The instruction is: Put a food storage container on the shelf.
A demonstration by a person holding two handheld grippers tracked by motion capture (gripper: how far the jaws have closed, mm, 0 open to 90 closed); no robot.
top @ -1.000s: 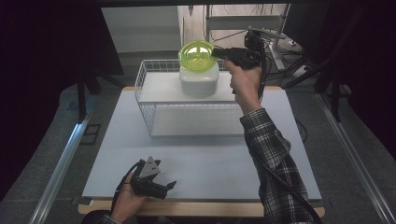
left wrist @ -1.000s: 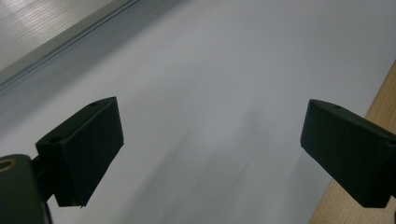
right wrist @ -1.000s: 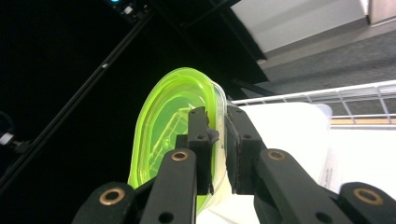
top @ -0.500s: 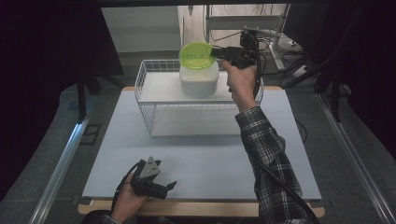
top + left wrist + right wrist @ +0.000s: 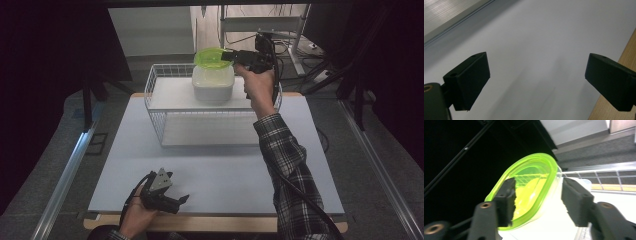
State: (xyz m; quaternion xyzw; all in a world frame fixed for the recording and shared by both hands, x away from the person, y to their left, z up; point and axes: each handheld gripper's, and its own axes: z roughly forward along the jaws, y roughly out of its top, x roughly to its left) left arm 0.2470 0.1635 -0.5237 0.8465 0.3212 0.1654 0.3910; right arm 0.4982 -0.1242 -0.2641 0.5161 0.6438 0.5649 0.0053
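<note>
Tongs of the right hand (image 5: 226, 55) reach the green lid (image 5: 211, 58), which sits tilted on the white tub (image 5: 213, 84) inside the wire basket (image 5: 160, 107) at the far side of the table (image 5: 225, 170). Their jaws stand apart, the lid's rim between them. Left tongs (image 5: 181, 201) rest spread on the table's near edge, holding nothing.

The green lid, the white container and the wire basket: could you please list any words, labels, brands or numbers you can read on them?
None can be read.
Green lid: plain translucent plastic, no print visible.
White container: plain, no label visible.
Wire basket: bare white wire, no tag visible.
Right tool and left tool: black, no legible marking.
</note>
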